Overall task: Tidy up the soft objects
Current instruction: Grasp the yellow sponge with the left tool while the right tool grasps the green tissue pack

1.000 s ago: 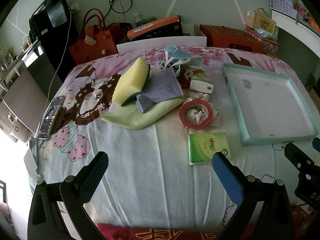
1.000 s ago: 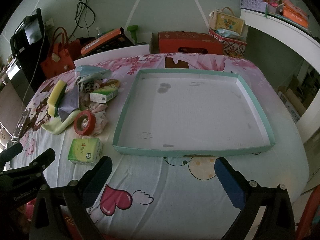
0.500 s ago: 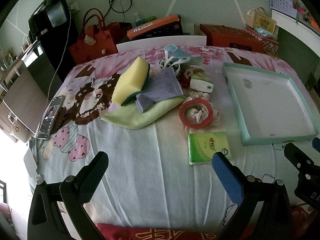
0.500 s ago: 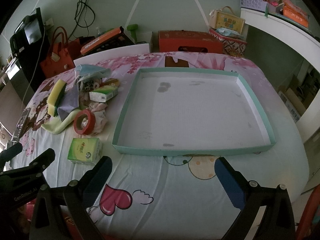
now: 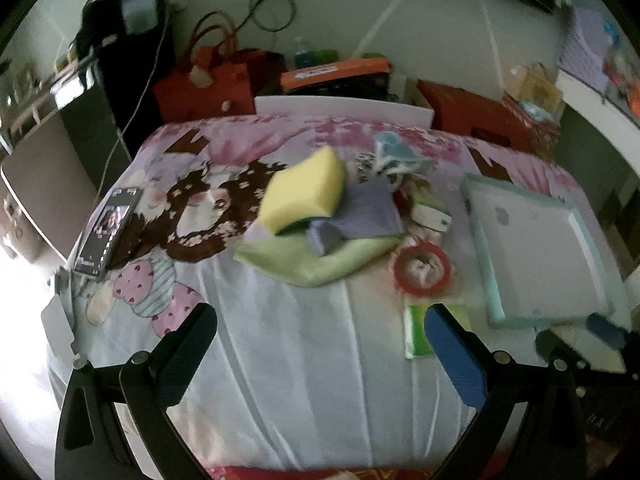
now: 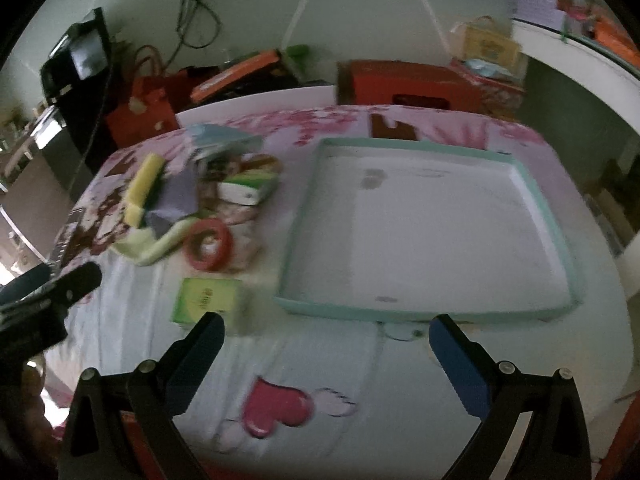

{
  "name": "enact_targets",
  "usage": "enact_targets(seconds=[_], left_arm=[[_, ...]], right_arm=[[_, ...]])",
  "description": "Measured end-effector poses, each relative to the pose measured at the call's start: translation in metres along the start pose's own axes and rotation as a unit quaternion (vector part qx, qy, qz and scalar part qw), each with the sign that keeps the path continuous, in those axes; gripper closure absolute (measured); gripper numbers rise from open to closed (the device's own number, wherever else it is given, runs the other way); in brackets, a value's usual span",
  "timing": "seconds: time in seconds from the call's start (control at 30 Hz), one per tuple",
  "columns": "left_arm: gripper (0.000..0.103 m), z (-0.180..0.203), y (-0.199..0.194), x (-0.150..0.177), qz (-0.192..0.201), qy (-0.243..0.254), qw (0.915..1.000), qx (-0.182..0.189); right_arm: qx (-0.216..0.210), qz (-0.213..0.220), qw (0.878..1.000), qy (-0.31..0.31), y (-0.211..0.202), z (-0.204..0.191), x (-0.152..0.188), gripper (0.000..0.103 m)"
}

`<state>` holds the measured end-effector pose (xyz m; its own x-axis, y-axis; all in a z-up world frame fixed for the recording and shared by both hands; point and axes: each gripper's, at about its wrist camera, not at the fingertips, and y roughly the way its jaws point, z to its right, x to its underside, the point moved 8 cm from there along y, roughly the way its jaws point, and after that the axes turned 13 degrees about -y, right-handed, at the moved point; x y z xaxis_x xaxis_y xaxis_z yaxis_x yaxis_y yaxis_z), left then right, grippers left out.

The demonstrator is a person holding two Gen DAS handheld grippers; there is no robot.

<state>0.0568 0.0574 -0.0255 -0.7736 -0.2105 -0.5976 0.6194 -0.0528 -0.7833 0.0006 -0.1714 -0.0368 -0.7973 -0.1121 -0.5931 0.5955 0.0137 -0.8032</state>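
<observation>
Your left gripper [image 5: 320,340] has its fingers spread wide w/ nothing in them. Same for your right gripper [image 6: 326,340]: wide apart, empty. Both hang over the bed sheet [image 5: 280,352]. The teal tray [image 6: 560,248] is your landmark. Left of the tray sits the soft pile: yellow sponge [image 5: 306,190], purple cloth [image 5: 368,212], light green cloth [image 5: 316,262]. The red tape ring [image 6: 208,244] and green tissue pack [image 6: 206,300] lie just beside the tray's left edge.
</observation>
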Motion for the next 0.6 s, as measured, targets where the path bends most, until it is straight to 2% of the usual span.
enact_targets(seconds=[0.17, 0.3, 0.47, 0.6], left_arm=[[0.000, -0.028, 0.013, -0.003, -0.015, -0.026, 0.9995, -0.006], [0.000, -0.039, 0.026, -0.004, -0.036, -0.050, 0.9980, 0.016], [0.000, -0.041, 0.046, -0.004, -0.056, -0.045, 0.9972, 0.020], [0.000, -0.046, 0.064, -0.004, -0.071, -0.041, 0.9966, 0.005]], right_arm=[[-0.036, -0.008, 0.999, -0.016, 0.011, -0.033, -0.015, 0.000], [-0.060, -0.028, 0.997, -0.027, 0.027, -0.059, -0.019, 0.000], [-0.076, -0.058, 0.995, -0.034, 0.046, -0.082, -0.015, 0.000], [-0.081, -0.077, 0.993, -0.040, 0.061, -0.095, -0.014, 0.004]])
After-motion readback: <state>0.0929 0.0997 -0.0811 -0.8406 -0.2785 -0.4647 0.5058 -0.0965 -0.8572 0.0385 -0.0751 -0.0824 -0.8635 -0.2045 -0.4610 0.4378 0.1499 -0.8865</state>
